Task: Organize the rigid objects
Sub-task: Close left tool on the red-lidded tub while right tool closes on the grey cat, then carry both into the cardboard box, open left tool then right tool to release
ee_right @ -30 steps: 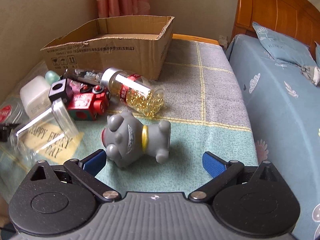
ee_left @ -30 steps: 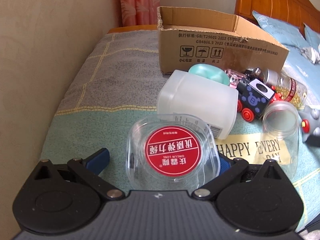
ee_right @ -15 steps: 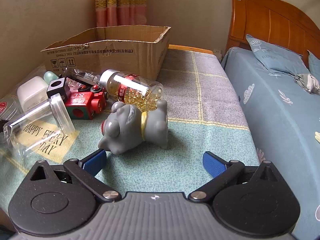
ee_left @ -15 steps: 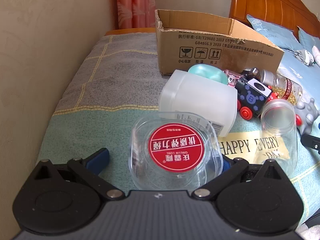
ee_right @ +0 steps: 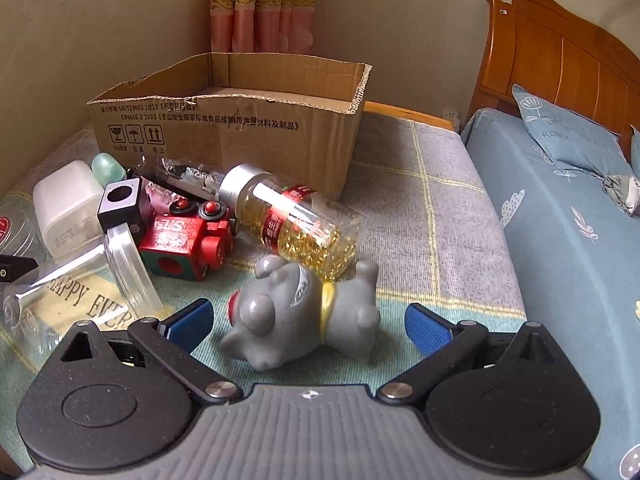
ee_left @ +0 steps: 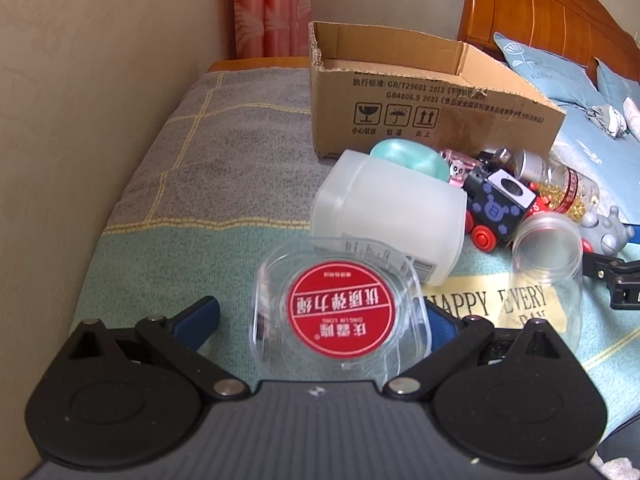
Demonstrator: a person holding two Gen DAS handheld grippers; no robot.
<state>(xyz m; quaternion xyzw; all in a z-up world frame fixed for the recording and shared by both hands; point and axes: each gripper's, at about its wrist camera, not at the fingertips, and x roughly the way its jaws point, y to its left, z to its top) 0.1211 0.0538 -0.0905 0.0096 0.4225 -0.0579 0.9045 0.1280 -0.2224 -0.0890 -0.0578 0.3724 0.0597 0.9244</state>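
In the left wrist view a clear plastic box with a round red label (ee_left: 342, 316) lies between the fingers of my left gripper (ee_left: 320, 318). The gripper is open: the right pad touches the box and the left pad stands clear of it. In the right wrist view a grey cat figurine (ee_right: 304, 312) lies on its side between the open fingers of my right gripper (ee_right: 310, 324), touching neither pad. An open cardboard box (ee_left: 420, 120) (ee_right: 224, 132) stands behind the pile of objects.
Between the grippers and the carton lie a frosted white container (ee_left: 388, 216), a clear jar (ee_left: 548, 264) on its side, a toy train (ee_right: 184, 240), a bottle of golden capsules (ee_right: 296, 224) and a teal egg shape (ee_left: 408, 156). The wall (ee_left: 80, 80) runs along the left, and a blue bed (ee_right: 560, 220) lies to the right.
My right gripper has moved forward, so the grey figurine now lies between its fingers. The left gripper has shifted only slightly, with the clear box staying between its fingers.
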